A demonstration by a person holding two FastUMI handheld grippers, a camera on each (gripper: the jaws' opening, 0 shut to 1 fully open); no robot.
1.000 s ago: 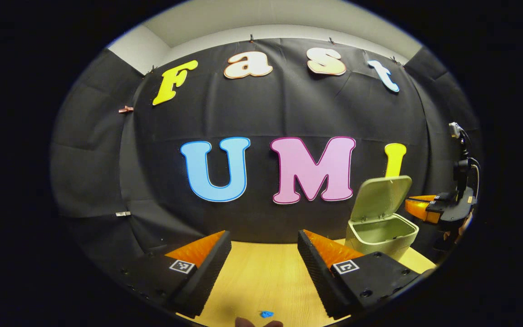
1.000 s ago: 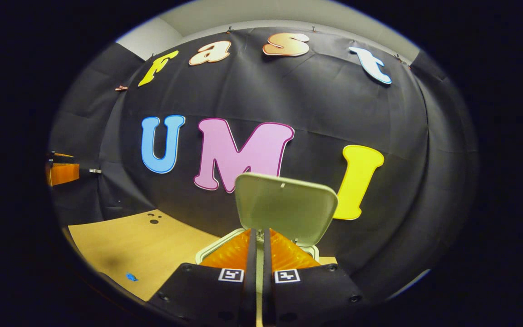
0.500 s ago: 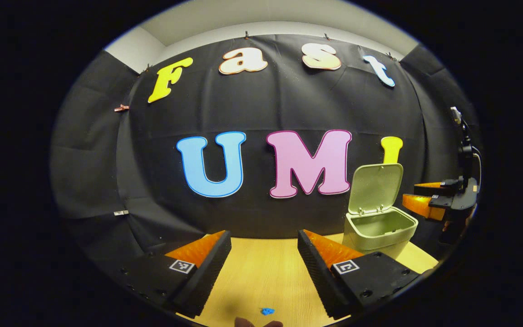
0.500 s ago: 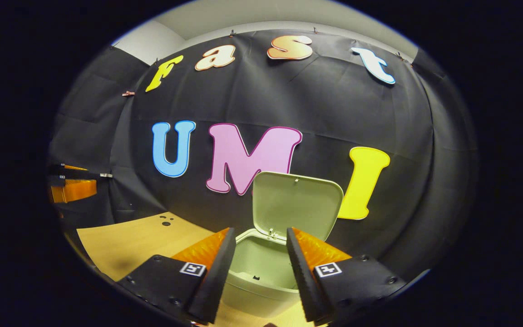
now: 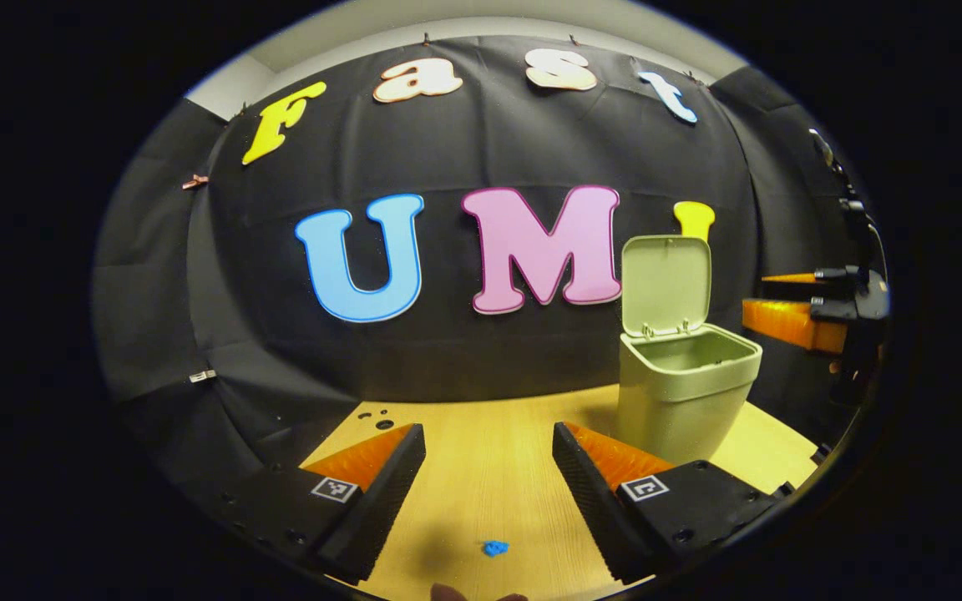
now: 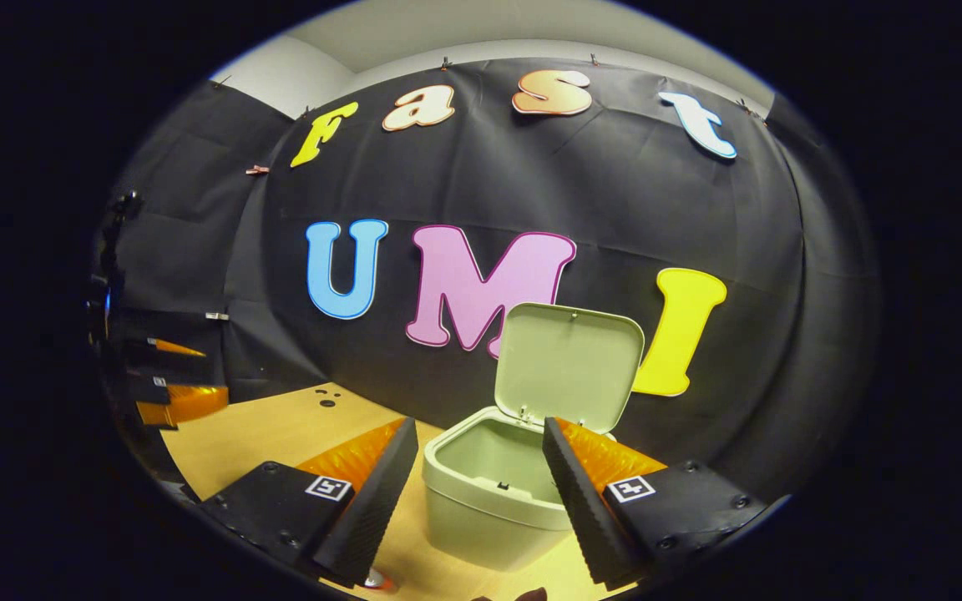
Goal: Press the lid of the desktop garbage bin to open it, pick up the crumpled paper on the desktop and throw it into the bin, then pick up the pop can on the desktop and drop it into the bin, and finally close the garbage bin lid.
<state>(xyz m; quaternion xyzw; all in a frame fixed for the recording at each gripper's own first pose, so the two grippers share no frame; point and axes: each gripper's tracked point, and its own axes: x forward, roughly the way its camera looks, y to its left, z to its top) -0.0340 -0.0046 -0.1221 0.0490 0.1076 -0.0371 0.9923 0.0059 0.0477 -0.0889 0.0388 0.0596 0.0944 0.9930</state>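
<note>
Green bin (image 6: 489,492) sits with its lid (image 6: 569,367) up for trash, so both grippers, left (image 5: 488,467) and right (image 6: 477,492), wait wide open, holding nothing.

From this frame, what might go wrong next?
Two possible risks. The bin lid stands upright over the garbage bin, and the open right gripper sits close in front of it, so a careless move may knock the lid shut or shove the bin. The open left gripper hovers over the wooden desktop, holding nothing.
</note>
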